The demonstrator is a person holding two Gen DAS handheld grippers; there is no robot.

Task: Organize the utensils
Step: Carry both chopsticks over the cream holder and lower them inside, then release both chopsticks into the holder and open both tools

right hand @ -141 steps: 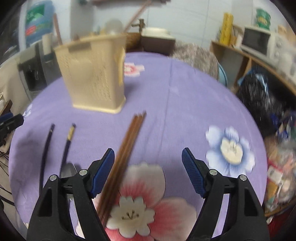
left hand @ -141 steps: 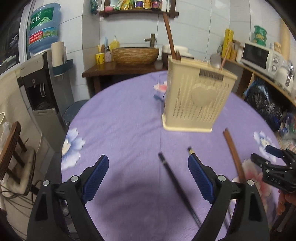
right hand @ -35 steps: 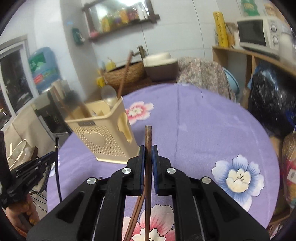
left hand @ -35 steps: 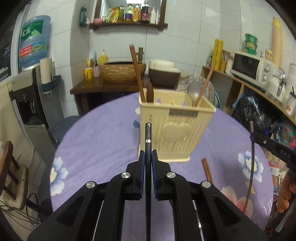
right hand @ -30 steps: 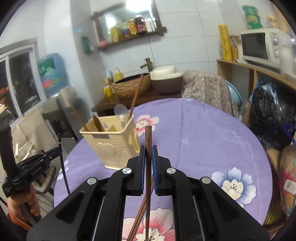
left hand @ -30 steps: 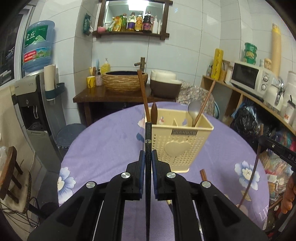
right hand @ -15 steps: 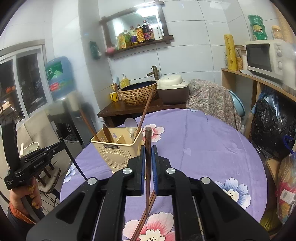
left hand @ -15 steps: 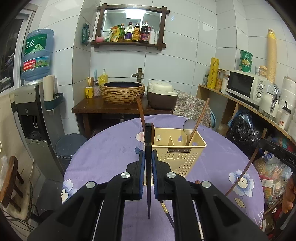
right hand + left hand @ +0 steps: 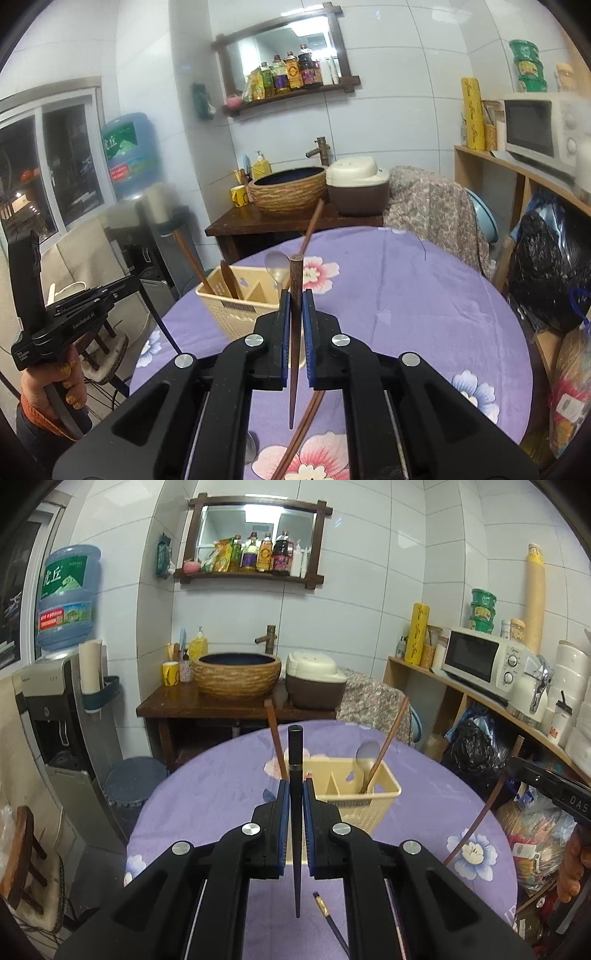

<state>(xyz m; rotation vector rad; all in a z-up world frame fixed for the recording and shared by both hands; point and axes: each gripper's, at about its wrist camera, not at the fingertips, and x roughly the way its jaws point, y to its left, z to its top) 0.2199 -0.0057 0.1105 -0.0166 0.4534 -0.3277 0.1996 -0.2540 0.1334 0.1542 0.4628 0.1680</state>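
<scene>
Now, step: both grippers are carrying chopsticks.
Left gripper [image 9: 294,821]: pinching black chopstick [image 9: 295,775].
Right gripper [image 9: 294,334]: pinching brown chopstick [image 9: 294,314].
Next: lowering them into the holder [image 9: 369,794] at twelve o'clock.

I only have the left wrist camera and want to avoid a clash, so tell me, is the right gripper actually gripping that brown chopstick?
Observer: Yes. The right gripper is shut on the brown chopstick near its thick end, with the thin tip hanging down.
Operator: Anything lying under it?
Observer: A second brown chopstick lies on the purple cloth, across a pink flower print.
Operator: My black chopstick hides the beige holder's left section. What's inside?
Observer: A flat wooden utensil stands in it.
</scene>
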